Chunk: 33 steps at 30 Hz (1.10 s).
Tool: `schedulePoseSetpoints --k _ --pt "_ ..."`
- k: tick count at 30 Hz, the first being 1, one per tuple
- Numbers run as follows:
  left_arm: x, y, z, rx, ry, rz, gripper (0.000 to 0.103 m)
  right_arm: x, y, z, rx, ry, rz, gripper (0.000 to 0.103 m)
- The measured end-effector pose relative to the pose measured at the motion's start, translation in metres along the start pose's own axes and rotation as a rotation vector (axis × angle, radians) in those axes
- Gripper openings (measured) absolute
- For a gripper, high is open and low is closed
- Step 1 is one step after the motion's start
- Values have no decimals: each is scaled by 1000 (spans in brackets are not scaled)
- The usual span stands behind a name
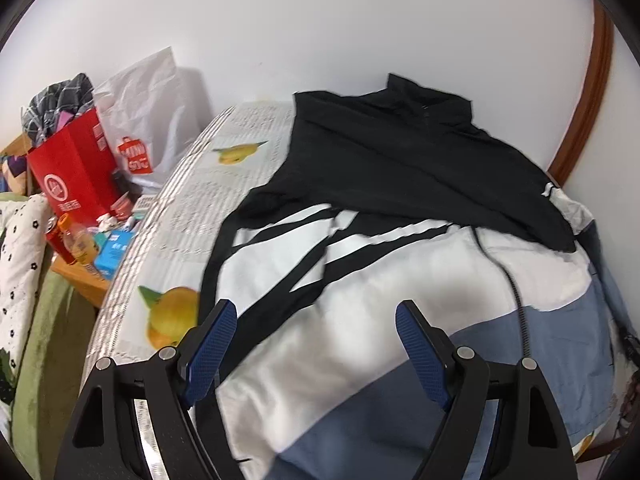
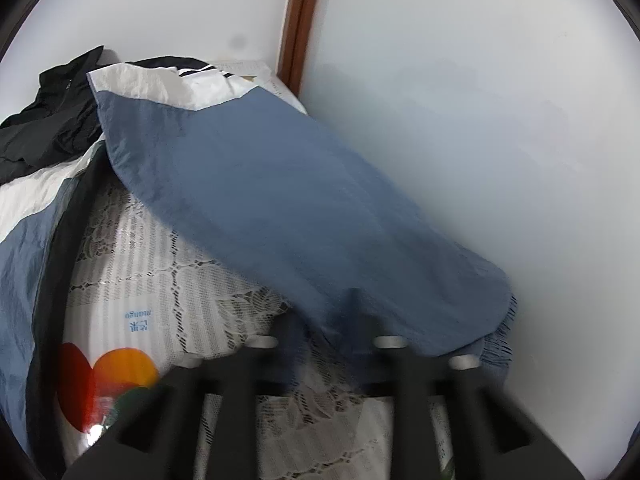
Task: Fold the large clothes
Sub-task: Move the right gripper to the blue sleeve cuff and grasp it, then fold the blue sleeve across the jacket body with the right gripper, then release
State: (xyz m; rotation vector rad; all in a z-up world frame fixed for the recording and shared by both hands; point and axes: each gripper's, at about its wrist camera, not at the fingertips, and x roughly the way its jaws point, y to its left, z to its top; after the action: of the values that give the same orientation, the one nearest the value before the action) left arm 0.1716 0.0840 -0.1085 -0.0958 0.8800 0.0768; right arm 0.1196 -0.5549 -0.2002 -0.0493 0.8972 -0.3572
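A large jacket, black at the top, white in the middle and blue at the hem, lies spread on a lace-covered surface with fruit prints. My left gripper hangs open just above the jacket's white front, with nothing between its blue pads. In the right wrist view the jacket's blue sleeve stretches from the body toward the camera. My right gripper is blurred and shut on the sleeve's cuff end, where the cloth puckers. Its fingertips are hidden under the fabric.
Left of the surface stand a red paper bag stuffed with clothes, a white plastic bag, and bottles and boxes on a low wooden stand. A white wall and a brown wooden frame close off the far and right sides.
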Motion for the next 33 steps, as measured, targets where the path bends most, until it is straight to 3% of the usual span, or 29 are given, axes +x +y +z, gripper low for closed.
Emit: schedulePoseSetpoints --k 4,9,15,21,26,30,33 --pt "8 18 -5 -26 35 27 80 -13 1 9 11 -35 -37 2" --pt "14 34 -9 -26 42 62 80 -61 6 41 39 -152 -67 2" --pt "20 50 -8 -32 34 68 80 -106 44 102 22 -292 6 1" --pt "33 67 -4 -70 49 79 80 -153 148 158 -87 -421 149 1" --pt "41 81 -4 -100 59 36 80 -174 251 180 -221 -493 273 1" --pt "47 86 -4 -100 65 38 80 -176 332 177 -334 -507 388 1" --pt "51 89 -4 -116 75 28 80 -166 387 172 -399 -465 462 1"
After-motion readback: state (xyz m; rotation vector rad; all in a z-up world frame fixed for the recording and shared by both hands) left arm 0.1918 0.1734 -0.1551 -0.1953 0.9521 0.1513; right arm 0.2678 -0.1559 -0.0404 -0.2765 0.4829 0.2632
